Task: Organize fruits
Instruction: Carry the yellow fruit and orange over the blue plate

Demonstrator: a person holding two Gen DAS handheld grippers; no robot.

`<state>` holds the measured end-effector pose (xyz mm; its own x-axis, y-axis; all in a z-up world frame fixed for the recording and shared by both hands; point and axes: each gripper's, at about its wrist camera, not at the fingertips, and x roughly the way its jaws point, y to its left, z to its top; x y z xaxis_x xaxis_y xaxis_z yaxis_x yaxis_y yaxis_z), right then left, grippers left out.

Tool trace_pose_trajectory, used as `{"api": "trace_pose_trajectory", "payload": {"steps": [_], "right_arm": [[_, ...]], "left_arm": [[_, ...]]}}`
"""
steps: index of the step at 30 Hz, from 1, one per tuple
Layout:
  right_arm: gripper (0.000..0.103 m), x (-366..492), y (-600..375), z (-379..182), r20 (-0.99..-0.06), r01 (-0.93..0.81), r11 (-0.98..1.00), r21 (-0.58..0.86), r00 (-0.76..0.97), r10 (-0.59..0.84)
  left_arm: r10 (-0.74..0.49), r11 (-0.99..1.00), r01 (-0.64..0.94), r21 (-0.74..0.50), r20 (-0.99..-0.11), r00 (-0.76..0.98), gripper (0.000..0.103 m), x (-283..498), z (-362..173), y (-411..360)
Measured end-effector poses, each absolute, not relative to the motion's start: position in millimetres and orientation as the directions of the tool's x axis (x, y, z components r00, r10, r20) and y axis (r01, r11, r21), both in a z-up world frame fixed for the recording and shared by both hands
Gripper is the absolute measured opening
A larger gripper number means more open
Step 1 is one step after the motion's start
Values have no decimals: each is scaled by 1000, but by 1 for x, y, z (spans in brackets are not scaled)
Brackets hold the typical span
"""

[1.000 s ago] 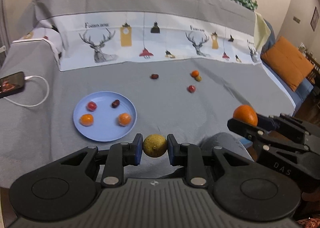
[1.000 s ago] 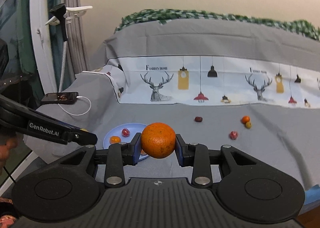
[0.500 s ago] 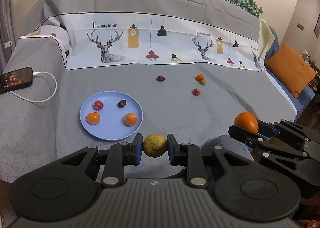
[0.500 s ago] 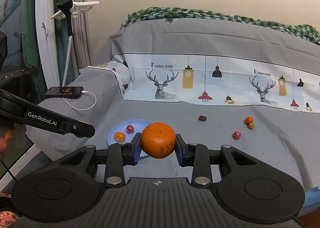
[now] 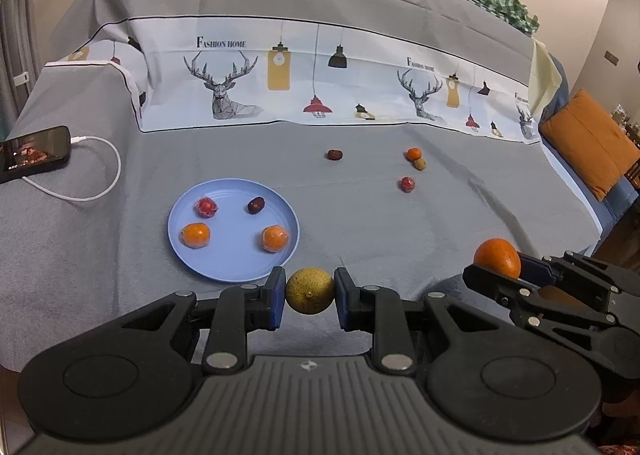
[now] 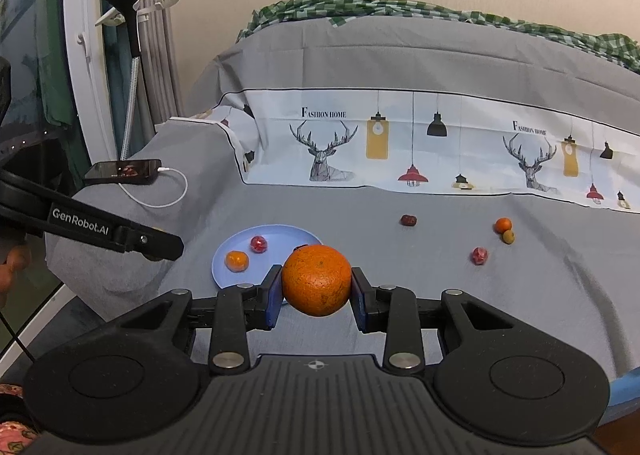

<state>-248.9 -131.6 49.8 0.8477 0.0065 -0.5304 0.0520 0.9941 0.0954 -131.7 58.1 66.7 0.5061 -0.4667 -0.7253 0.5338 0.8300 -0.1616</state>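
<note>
- Left gripper [image 5: 310,291]: jaws pinching yellow-green fruit [image 5: 310,290], held above sofa's front edge.
- Right gripper [image 6: 316,287]: jaws pinching orange [image 6: 316,280].
- Beyond, blue plate [image 5: 236,267] on grey sofa cover [image 5: 360,223], carrying four small fruits.
- Farther back, four loose fruits.

Both wrist cameras sit low at the near edge of the bed [image 5: 360,223], facing its far edge, the left one close behind the blue plate [image 5: 236,263], the right one farther right and angled leftward, both sharing the plate [image 6: 240,251], phone [image 6: 124,171] and scattered fruit.
</note>
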Motion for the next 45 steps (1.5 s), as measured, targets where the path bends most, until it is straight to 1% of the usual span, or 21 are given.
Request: {"api": "trace_pose_trajectory", "payload": {"steps": [14,21,25,32,40,45], "right_arm": [[36,-215,-124,38,-568,26,997,69,823,18],[36,-185,-112,31,-578,-22,998,54,815,49],[36,-158,-102,19,-601,-70,996,49,794,85],[36,-101,-91,-14,-657,-99,993,65,745,117],[36,-45,-87,-75,-744,-118,991,57,657,121],[36,-22,-84,-92,-750,-130,990,60,648,131]], "left_arm": [[-413,869,473,-148,-744,525,28,-91,57,73],[-385,888,440,-137,-746,544,28,-64,52,76],[-357,902,412,-125,-753,553,28,-45,42,76],[-334,899,423,-116,-806,489,28,-1,2,62],[-288,891,448,-76,-856,429,28,52,-56,38],[-257,877,481,-19,-862,436,28,73,-75,18]]}}
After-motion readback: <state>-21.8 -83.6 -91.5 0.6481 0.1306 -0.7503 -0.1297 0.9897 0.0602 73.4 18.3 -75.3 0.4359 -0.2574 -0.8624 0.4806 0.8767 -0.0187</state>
